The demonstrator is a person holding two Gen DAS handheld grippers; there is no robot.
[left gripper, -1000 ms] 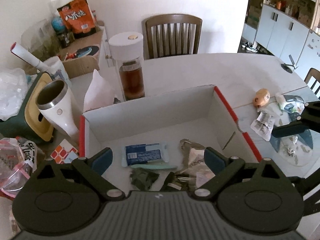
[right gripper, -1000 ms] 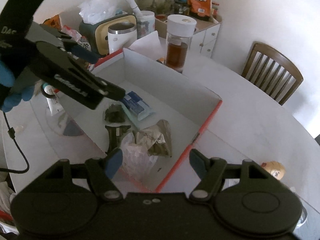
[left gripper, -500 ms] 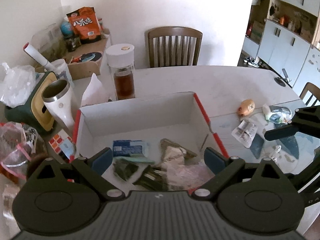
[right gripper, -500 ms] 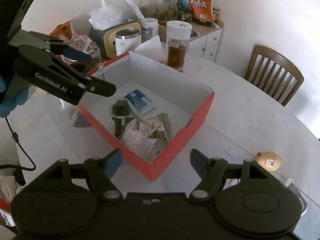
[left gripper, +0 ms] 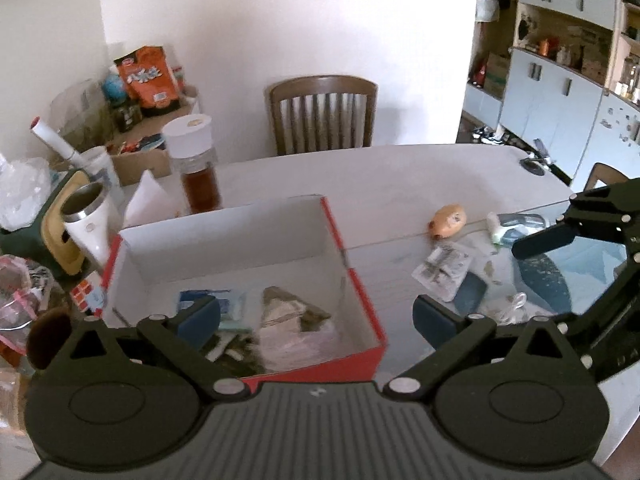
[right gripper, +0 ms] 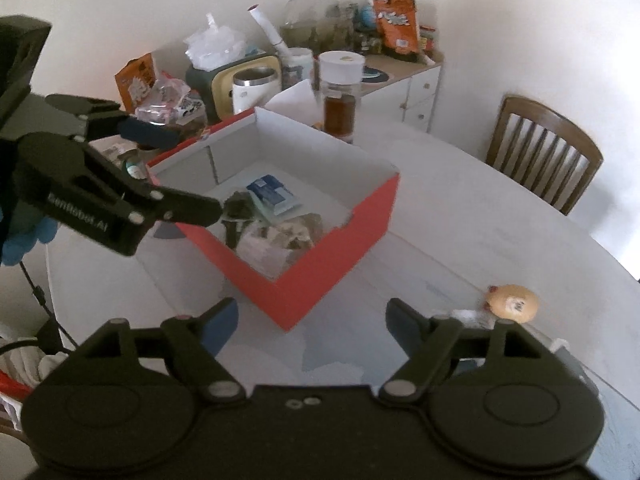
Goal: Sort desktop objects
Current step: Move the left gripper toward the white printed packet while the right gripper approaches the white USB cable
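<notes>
We see the red box (left gripper: 362, 300) on the white table (left gripper: 380, 184), already holding wrappers. Our left gripper (left gripper: 316, 316) hangs spread above its near wall; our right gripper (right gripper: 312, 316) hangs spread beside its corner. The orange toy (left gripper: 448, 220) lies right of it.

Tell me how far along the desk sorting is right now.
Partly done. The red box already holds a blue packet and several wrappers. Nothing is in hand: the left gripper and right gripper are both open and empty. Left on the table: the orange toy, a small sachet and a tube.
</notes>
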